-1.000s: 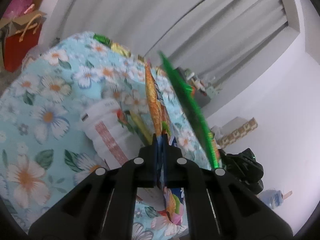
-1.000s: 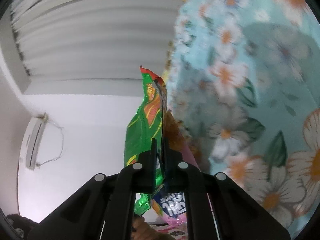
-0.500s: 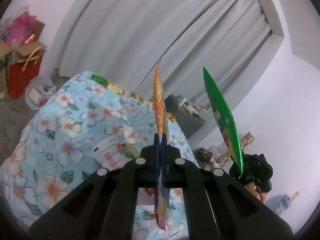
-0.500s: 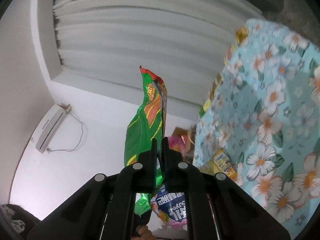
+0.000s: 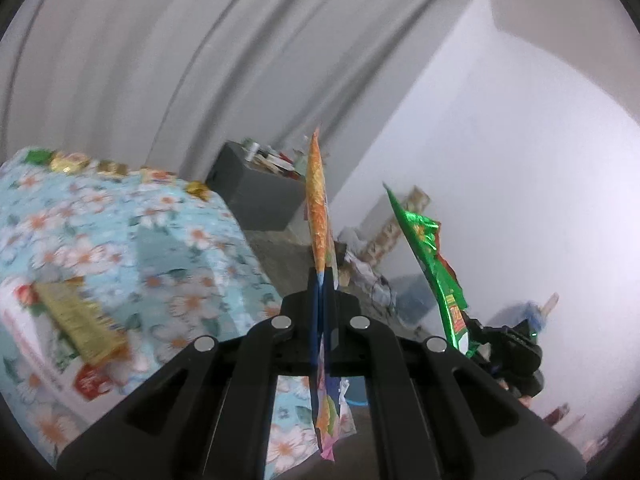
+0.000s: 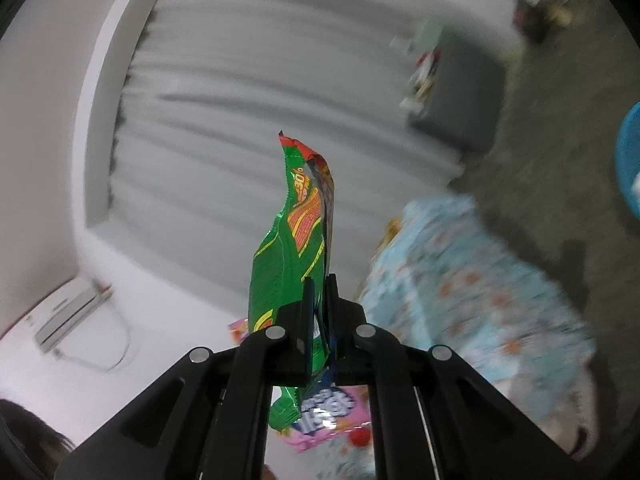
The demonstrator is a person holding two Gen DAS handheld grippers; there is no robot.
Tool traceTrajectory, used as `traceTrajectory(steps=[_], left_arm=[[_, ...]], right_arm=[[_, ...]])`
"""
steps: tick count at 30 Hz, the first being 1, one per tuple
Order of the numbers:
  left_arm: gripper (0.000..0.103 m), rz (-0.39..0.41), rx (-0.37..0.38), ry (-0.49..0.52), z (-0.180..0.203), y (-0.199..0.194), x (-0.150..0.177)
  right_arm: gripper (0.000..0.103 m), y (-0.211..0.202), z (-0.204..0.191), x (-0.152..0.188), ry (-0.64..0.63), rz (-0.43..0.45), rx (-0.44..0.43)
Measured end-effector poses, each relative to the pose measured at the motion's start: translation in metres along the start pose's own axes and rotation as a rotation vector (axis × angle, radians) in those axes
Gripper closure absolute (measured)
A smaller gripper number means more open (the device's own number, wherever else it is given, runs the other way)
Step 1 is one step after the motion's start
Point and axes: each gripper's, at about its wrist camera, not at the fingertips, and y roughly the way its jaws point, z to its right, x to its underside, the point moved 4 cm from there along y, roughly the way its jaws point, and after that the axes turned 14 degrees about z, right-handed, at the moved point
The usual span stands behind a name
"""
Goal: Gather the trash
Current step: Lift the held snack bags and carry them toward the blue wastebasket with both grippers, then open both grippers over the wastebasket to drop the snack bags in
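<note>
Left gripper (image 5: 320, 280): jaws clamped on an orange wrapper (image 5: 318, 204), held edge-on and upright, its tail hanging below the jaws. Right gripper (image 6: 319, 284): jaws clamped on a green snack bag (image 6: 290, 236), also upright; a pink wrapper (image 6: 332, 412) shows just under the right gripper, whether held with the bag or merely behind it cannot be told.

Progress, judged: two pieces are picked up and off the bed, neither yet dropped anywhere.

Left on the floral bed cover (image 5: 168, 248): a gold wrapper (image 5: 80, 324) lying across a white printed pack (image 5: 28, 344), near the left gripper; further off, a row of small wrappers (image 5: 68, 162) along the far edge. Collection looks partly done.

Containers: a blue tub rim (image 6: 628, 160) shows at the right edge of the right wrist view, on the floor beyond the bed; contents not visible. Far back, a grey cabinet (image 5: 252, 196) with clutter on top.
</note>
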Motion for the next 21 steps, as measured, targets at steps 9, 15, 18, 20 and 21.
traceTrajectory(steps=[9, 15, 18, 20, 21], left_arm=[[0.103, -0.159, 0.068, 0.166, 0.064, 0.078, 0.025], [0.103, -0.328, 0.114, 0.266, 0.112, 0.153, 0.075], [0.103, -0.428, 0.120, 0.308, 0.131, 0.196, 0.112], [0.103, -0.492, 0.131, 0.316, 0.144, 0.227, 0.139], [0.103, -0.513, 0.132, 0.318, 0.147, 0.238, 0.149]], right_arm=[[0.097, -0.074, 0.045, -0.052, -0.120, 0.233, 0.311], [0.097, -0.094, 0.104, -0.066, -0.093, 0.301, 0.476], [0.097, -0.093, 0.144, -0.066, -0.053, 0.306, 0.561], [0.097, -0.093, 0.169, -0.067, -0.024, 0.310, 0.608], [0.097, -0.093, 0.186, -0.070, 0.000, 0.315, 0.635]])
